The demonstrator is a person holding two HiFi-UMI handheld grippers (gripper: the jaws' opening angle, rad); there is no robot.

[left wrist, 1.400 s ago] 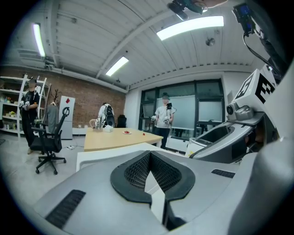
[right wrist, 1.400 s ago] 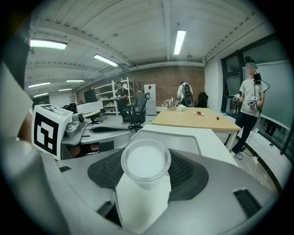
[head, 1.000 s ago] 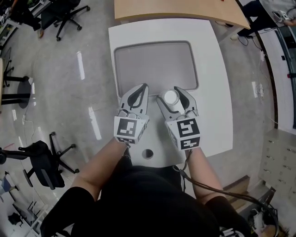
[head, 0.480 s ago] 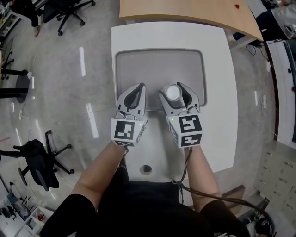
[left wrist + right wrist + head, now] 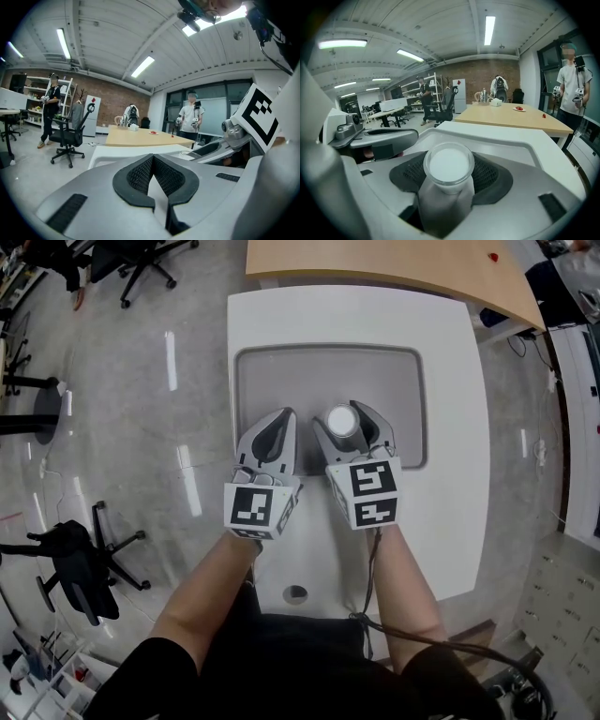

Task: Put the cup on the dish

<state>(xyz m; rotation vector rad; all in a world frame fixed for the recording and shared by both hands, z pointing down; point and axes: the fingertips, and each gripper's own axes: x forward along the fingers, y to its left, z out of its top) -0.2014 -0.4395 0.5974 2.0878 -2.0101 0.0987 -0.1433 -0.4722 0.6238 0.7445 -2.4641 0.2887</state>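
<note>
1. Between the jaws of the right gripper (image 5: 345,427) sits a small white cup (image 5: 343,421). The jaws are closed against its sides, and its round white top faces up.
2. From the head view the cup is over the near part of a grey rectangular dish (image 5: 319,381), towards the dish's right half. Whether its base touches the dish cannot be told.
3. Just beside it, the left gripper (image 5: 278,418) has its jaws drawn together with nothing between them. In its own view the black ribbed pads (image 5: 140,174) meet at the tips. It is also over the near edge of the dish.
4. The dish lies on a white table (image 5: 450,427), with a raised rim all round.
5. Beyond the white table stands a wooden table (image 5: 375,259).
6. To the left is a polished grey floor (image 5: 141,427) with a black office chair (image 5: 80,563).
</note>
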